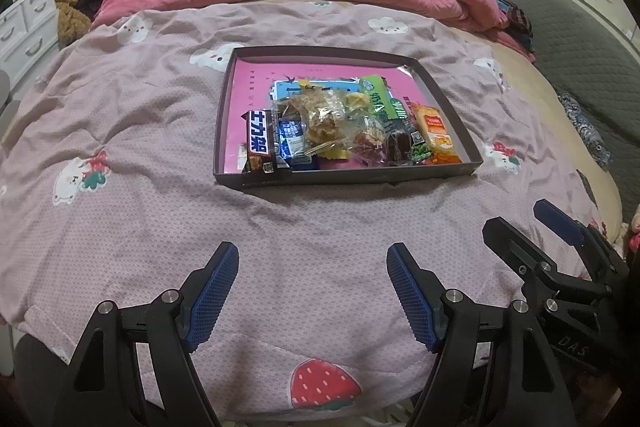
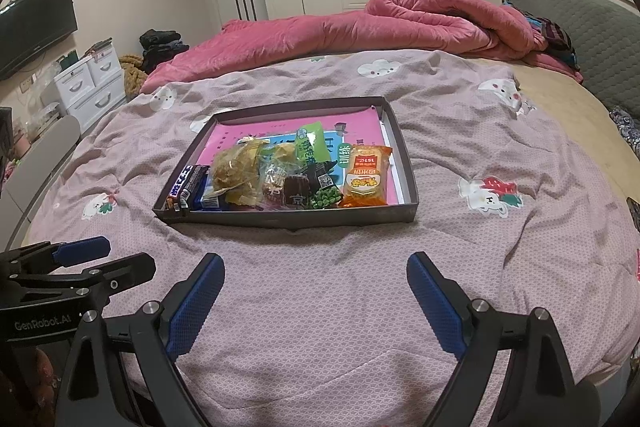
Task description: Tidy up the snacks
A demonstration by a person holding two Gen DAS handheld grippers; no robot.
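Step read: looks like end or a pause of the sort. All snacks I can see sit in the tray [image 1: 468, 169], none loose on the quilt [image 1: 160, 147]. Tray is mid-bed, well apart from both tools.

Tools: left tool [image 1: 312, 291] jaws wide apart, nothing between, hangs over bare quilt near bed edge. Right tool [image 2: 316, 299] same: spread wide, empty, just beside the left one.

Tray contents, bunched toward the near wall:
- choc bar [image 1: 260, 143] at left, blue/white Chinese letters on dark wrapper, leans on the near wall
- blue pack [image 1: 294, 139] next to it
- clear bag [image 1: 320, 119] w/ brown crunchy bits
- green pack [image 2: 310, 143] further back, Chinese text, can't read it fully
- pea pack [image 2: 326, 197], green peas printed on it
- orange pack [image 2: 366, 175] at right, yellow logo, number "151" seen upside down

Next move, my guess: if sorting goes on, pile is overlapped, so pick an edge item first, orange pack or choc bar; needs a reach fwd over the near wall and a top-down pinch. Crinkly wrappers may slip.

Other text: "GenRobot.AI" on left tool body in right view; "DAS" on right tool body in left view. Pink tray liner has print, too small to read.
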